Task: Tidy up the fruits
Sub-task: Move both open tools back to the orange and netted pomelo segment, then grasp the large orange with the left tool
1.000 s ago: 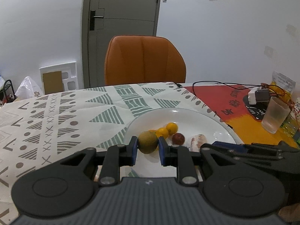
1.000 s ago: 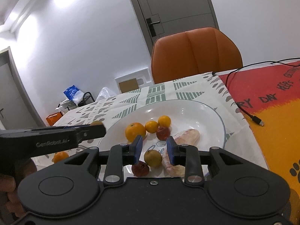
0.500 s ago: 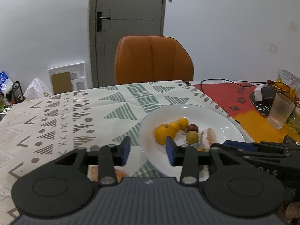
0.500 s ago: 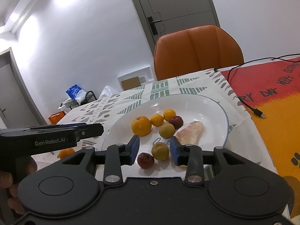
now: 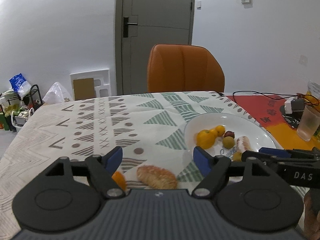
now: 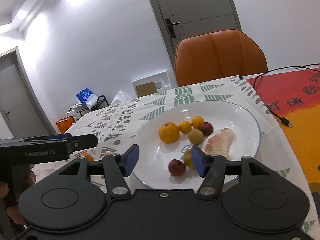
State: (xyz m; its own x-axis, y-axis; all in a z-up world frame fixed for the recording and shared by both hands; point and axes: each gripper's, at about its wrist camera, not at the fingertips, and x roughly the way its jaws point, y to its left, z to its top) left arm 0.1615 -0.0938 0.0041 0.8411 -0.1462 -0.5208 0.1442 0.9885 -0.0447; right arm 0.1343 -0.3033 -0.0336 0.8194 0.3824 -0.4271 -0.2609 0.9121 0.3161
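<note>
- Fruits sit mostly on the white plate: a large orange, two small oranges touching behind it, a dark red fruit, a greenish-brown round fruit, a pale peeled piece, and nearer the rim a yellow-green fruit and a red fruit
- Two pieces are not yet on the plate: a peeled segment and a small orange, both lying on the patterned cloth of the worktop just left of the plate
- Left tool has its jaws opening, wide apart with nothing pressed between the pads; the peeled segment lies on the cloth below the gap, and the small orange is half hidden behind the left finger
- Right tool also has its jaws opening and grips nothing; the red fruit and the yellow-green fruit lie on the plate in and beside the gap, the latter close to the right pad
- Step in hand, as I judge it: both tools have let go of fruit on the plate, and the left one is lined up for the strays on the cloth
- Next move likely calls for lowering the left tool around the peeled segment or the small orange, closing gently, since the segment looks soft, then carrying it to a free part of the plate
- Right tool should keep clear of the loose round fruits near the rim, which could roll
</note>
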